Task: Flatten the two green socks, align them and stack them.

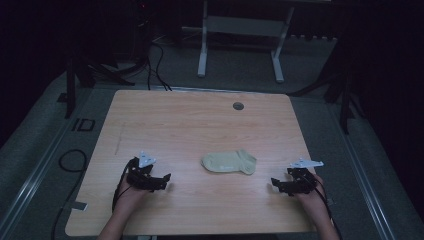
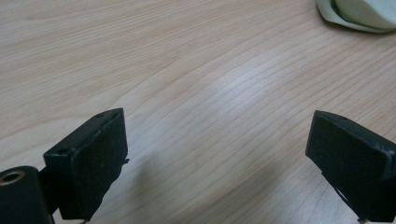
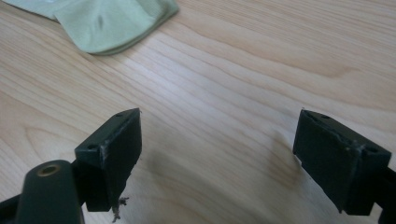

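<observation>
A pale green sock (image 1: 229,162) lies flat near the middle of the wooden table (image 1: 200,125), toward its front. My left gripper (image 1: 162,181) rests low over the table to the sock's left, open, with bare wood between its jaws. In the left gripper view (image 2: 224,158) the sock's edge (image 2: 359,14) peeks in at the top right. My right gripper (image 1: 276,185) sits to the sock's right, also open and holding nothing. In the right gripper view (image 3: 219,154) the sock (image 3: 107,23) lies at the top left, apart from the jaws.
A small round grommet (image 1: 238,106) is set into the table near its far edge. Beyond the table stand a white frame (image 1: 240,30) and dark stands, with cables (image 1: 155,65) on the grey floor. A cable loop (image 1: 72,160) lies left of the table.
</observation>
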{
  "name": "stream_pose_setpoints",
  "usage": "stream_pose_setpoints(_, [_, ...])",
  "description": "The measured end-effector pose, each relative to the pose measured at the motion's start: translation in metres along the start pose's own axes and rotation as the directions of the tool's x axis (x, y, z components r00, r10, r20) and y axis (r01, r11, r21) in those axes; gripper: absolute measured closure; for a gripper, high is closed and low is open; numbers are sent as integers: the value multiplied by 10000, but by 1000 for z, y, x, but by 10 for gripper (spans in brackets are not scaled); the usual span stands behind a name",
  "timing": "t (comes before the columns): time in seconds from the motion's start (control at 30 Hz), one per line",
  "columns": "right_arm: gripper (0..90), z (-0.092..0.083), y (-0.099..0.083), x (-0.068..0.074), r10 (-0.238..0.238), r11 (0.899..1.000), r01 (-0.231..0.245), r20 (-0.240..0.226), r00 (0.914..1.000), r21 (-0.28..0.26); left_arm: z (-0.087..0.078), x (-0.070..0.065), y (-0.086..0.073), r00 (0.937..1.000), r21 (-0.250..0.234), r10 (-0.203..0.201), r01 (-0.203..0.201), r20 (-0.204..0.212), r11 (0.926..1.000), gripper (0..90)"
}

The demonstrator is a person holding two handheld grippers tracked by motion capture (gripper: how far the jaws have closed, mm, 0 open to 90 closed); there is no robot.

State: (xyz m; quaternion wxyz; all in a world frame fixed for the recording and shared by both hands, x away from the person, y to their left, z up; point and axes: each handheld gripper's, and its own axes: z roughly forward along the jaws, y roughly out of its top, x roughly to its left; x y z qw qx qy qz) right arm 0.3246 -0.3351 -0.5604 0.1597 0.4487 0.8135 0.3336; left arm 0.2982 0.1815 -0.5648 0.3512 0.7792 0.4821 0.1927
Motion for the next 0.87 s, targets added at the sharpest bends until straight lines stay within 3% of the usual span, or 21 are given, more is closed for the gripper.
stream_pose_setpoints(0.47, [155,-15,-17,-8,466,9987,-462,216,9987,-191,-20,26,-24,9967,-65,-654,651,-491,9979,55])
stream_pose_setpoints(0.73, [158,-15,-22,-7,424,9988,-412,445,9981,-273,-26,28,-41,9956,-19,-835,835,-420,9965,55])
stream_pose_setpoints(0.87, [158,-17,-21,-7,382,9975,-358,394,9985,-617,-27,28,-44,9950,-49,-904,903,-425,9959,55])
